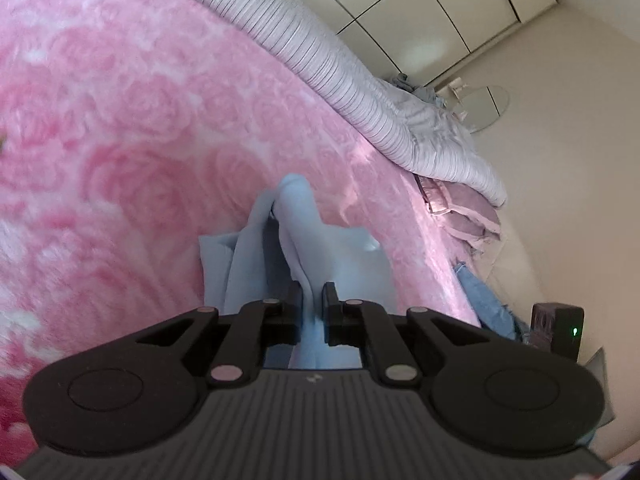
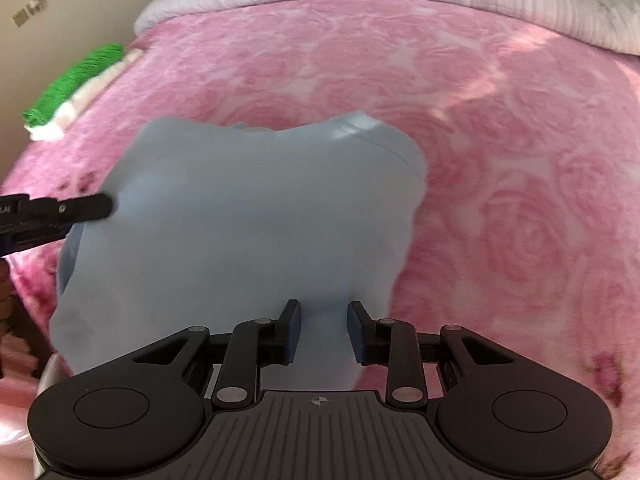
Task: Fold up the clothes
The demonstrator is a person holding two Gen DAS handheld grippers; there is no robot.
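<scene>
A light blue garment (image 2: 240,216) hangs spread above the pink rose-patterned blanket (image 2: 500,128). My left gripper (image 1: 312,300) is shut on a bunched edge of the garment (image 1: 296,236), which drapes forward from its jaws. That gripper also shows in the right wrist view (image 2: 106,205), at the garment's left edge. My right gripper (image 2: 323,322) has its jaws apart with blue fabric running between them; I cannot tell whether the pads touch the fabric.
A striped grey-white duvet (image 1: 320,64) lies along the far side of the bed, with mauve pillows (image 1: 464,208) beyond it. A green and white cloth (image 2: 76,84) lies at the bed's left edge. Jeans (image 1: 484,300) and a dark box (image 1: 560,328) are on the floor.
</scene>
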